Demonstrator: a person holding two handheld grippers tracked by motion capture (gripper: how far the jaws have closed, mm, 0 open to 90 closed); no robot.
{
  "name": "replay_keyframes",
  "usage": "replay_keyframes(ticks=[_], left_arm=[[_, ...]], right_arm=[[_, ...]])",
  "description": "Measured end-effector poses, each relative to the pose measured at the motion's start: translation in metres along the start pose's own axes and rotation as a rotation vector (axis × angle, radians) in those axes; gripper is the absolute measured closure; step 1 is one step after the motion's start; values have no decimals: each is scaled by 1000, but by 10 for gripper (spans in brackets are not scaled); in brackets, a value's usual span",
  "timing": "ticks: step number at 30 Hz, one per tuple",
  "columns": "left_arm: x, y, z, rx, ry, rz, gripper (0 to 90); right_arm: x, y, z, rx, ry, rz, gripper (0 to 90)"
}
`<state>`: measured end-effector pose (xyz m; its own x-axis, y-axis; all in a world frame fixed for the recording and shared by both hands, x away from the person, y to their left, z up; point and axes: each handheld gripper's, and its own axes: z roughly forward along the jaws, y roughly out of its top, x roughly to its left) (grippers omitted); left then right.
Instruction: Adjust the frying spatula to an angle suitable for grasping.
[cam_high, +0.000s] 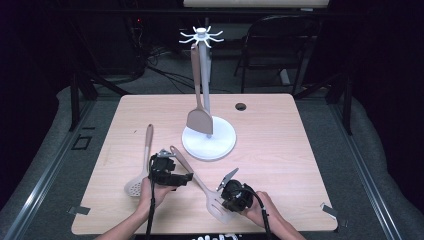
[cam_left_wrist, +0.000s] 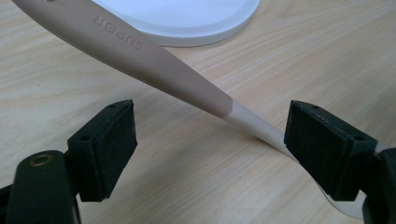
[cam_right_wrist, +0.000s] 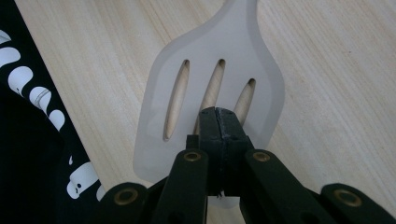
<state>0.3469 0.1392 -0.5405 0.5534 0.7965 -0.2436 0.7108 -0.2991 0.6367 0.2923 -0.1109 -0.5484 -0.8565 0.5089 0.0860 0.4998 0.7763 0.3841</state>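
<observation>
A beige-handled slotted spatula (cam_high: 192, 172) lies flat on the wooden table (cam_high: 280, 165), its pale head (cam_right_wrist: 210, 56) nearest the person. My left gripper (cam_high: 186, 177) is open and low over the table. Its pads (cam_left_wrist: 112, 144) stand on either side of the spatula's handle (cam_left_wrist: 140, 51) without touching it. My right gripper (cam_high: 224, 202) is shut, and its joined tips (cam_right_wrist: 218, 119) sit over the slotted head, at the middle slot. Whether the tips touch the head I cannot tell.
A white hook stand (cam_high: 208, 142) rises behind the spatula with a solid beige turner (cam_high: 200, 120) hanging from it; its base (cam_left_wrist: 187, 18) lies just beyond the handle. A perforated skimmer (cam_high: 141, 167) lies to the left. A chair (cam_high: 280, 45) stands behind the table.
</observation>
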Motion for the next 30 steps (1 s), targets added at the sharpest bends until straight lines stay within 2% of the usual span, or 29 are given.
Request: replay_keyframes(ticks=[6,11,20,23,30], left_arm=[[3,1,13,3,7,-26,191],[4,3,21,7,-8,-43,216],[8,5,33,-4,-51,-105,361],[9,5,35,-9,-46,-123,412],[14,2,35,-30,-96,-174,481]], right_arm=[[-1,0,0,7,-1,-7,899],[0,1,0,5,0,-6,895],[-1,2,-1,22,-9,-20,894],[-1,2,-1,20,-9,-22,894],[-2,2,-1,19,-8,-25,883]])
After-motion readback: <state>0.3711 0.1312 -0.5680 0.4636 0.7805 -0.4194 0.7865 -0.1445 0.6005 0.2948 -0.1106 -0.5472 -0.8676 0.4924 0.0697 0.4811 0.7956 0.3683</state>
